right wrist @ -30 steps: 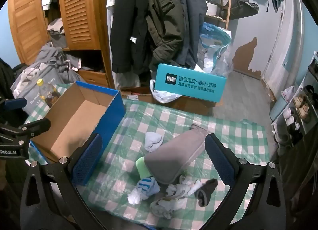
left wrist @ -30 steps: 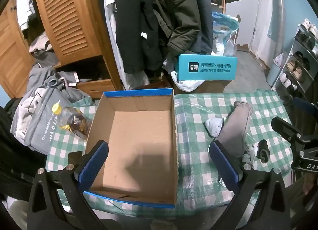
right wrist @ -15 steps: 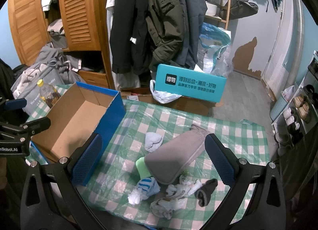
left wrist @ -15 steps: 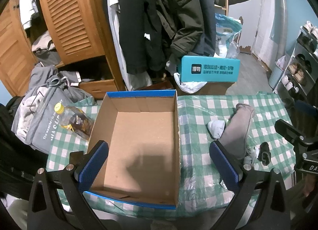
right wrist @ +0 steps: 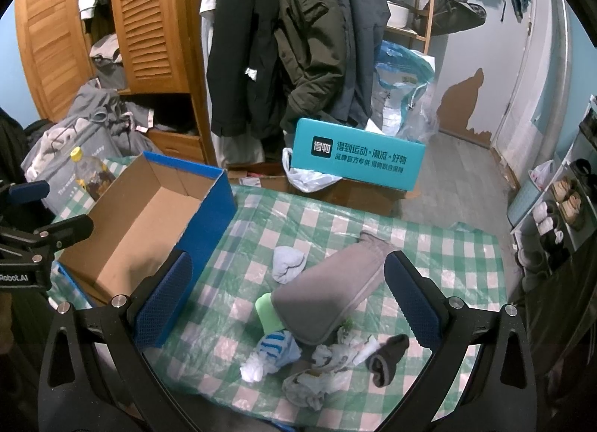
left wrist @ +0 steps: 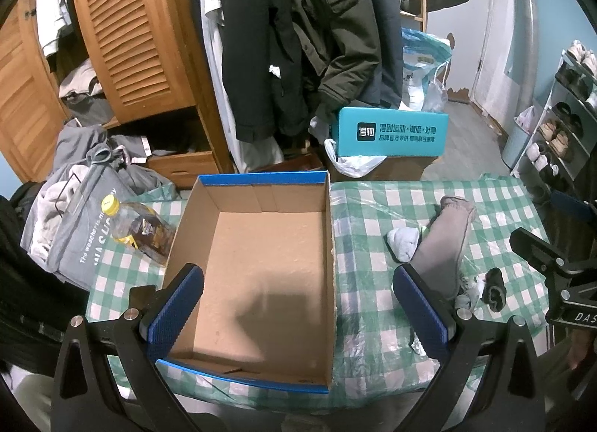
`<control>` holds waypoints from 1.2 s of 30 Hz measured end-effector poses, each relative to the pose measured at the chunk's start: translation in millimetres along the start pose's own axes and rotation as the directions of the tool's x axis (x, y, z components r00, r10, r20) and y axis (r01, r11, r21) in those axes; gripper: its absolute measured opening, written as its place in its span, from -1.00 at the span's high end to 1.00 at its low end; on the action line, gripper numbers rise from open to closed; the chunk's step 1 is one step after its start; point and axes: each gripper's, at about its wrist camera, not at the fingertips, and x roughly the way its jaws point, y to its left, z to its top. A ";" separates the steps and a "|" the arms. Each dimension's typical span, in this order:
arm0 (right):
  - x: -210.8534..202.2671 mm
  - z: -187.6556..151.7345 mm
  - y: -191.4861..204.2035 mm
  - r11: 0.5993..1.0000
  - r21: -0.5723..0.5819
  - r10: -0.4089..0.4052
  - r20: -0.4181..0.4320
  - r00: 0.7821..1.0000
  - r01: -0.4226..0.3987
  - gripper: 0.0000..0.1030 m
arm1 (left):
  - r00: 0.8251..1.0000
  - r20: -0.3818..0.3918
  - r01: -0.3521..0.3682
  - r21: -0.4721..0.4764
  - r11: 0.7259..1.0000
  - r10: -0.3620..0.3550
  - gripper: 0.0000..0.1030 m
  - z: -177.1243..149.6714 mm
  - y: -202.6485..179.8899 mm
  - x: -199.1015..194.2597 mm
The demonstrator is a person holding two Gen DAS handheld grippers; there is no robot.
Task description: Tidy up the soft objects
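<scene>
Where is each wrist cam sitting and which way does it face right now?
Left wrist: on the left gripper, above the near edge of the empty cardboard box, facing the wardrobe; its open blue-padded fingers show, with the right gripper at the right edge.
Right wrist: on the right gripper, above the sock pile and grey pouch, facing the hanging coats; its open fingers show, with the left gripper at the left edge.
Shared: box, pouch, teal box, bottle, checked tablecloth.
</scene>
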 end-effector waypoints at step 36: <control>1.0 -2.3 -0.4 1.000 0.001 0.000 -0.001 1.000 0.000 -0.97 | 1.000 0.000 -0.001 0.001 1.000 0.001 -0.99 -0.6 -0.3 -0.3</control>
